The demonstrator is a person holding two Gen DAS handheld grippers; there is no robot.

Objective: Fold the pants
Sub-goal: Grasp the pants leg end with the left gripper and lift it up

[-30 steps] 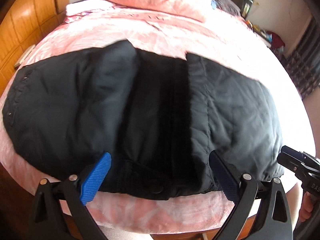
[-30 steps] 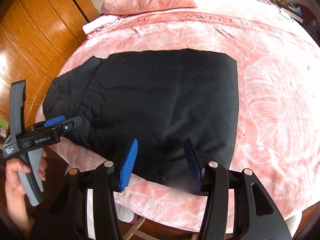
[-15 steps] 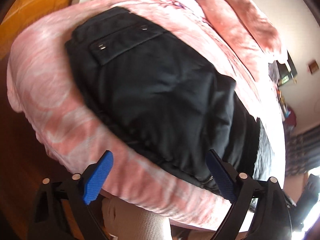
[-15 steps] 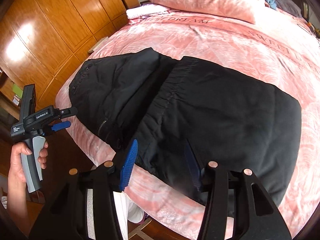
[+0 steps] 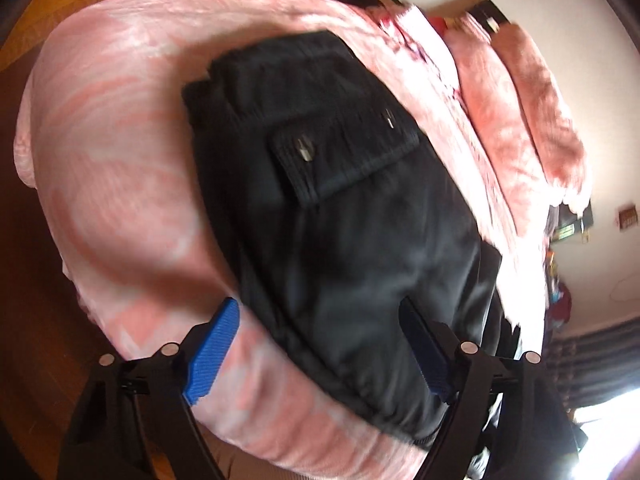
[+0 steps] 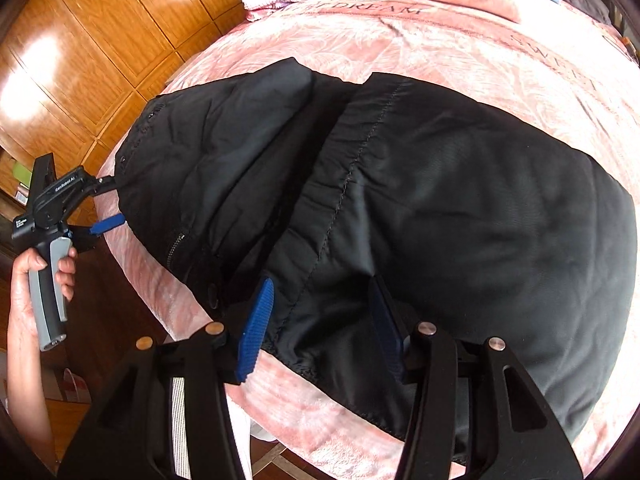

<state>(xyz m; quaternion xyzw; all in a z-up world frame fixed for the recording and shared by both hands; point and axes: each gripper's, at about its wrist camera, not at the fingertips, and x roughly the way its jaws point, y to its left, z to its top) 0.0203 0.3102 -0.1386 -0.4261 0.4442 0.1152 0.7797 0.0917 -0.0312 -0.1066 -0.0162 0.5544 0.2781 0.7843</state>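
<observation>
Black cargo pants (image 6: 420, 208) are lying half-folded on the pink bed (image 6: 460, 48), near its edge. Left tongs (image 5: 324, 348) have been narrowing but are still wide apart at the waistband end (not pinching anything). Right tongs (image 6: 320, 328) sit half open, straddling the hem without gripping it.

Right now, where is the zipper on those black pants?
In the right wrist view the zipper sits at the left end of the pants, near the bed's front edge, just right of the left tool.
</observation>
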